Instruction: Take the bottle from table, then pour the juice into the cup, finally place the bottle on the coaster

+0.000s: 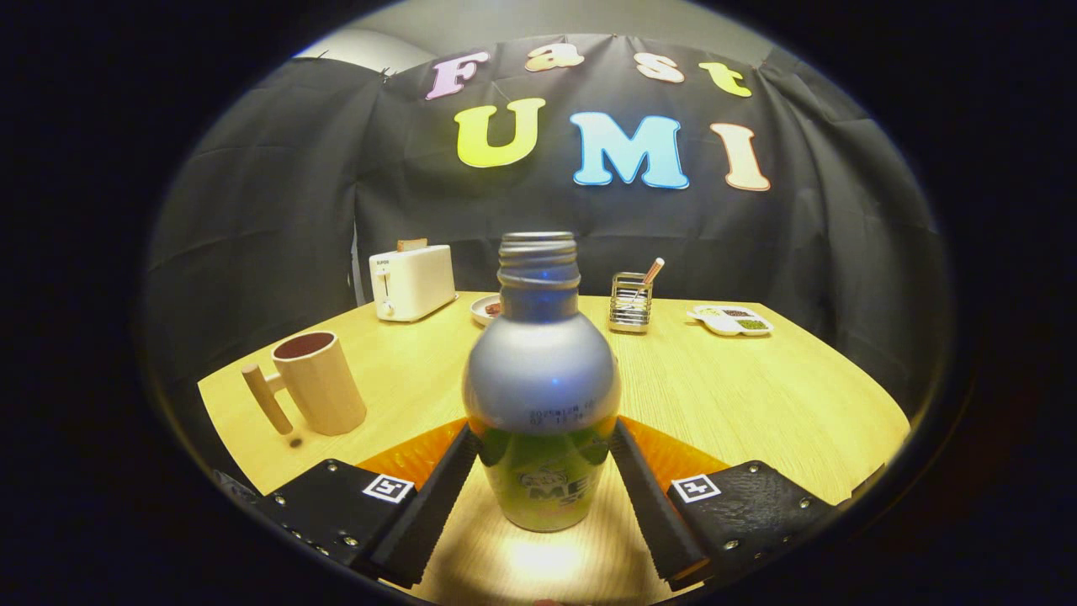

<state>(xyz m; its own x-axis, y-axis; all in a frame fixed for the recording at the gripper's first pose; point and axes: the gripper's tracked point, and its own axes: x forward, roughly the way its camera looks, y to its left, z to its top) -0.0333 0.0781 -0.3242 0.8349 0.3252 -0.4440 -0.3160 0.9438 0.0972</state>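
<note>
The silver-and-green metal bottle (541, 396), uncapped, stands upright between the tongs (543, 471), both fingers pressed on its sides; its contents are hidden. The beige wooden-handled cup (318, 383) sits apart on the pale wooden desk (740, 396), its inside dark, contents unclear

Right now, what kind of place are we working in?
Probably a mock kitchen table set up in a cloth-walled booth: a toaster, a mug and a cutlery rack stand on the wooden table, and the claw is shut on a bottle.
</note>
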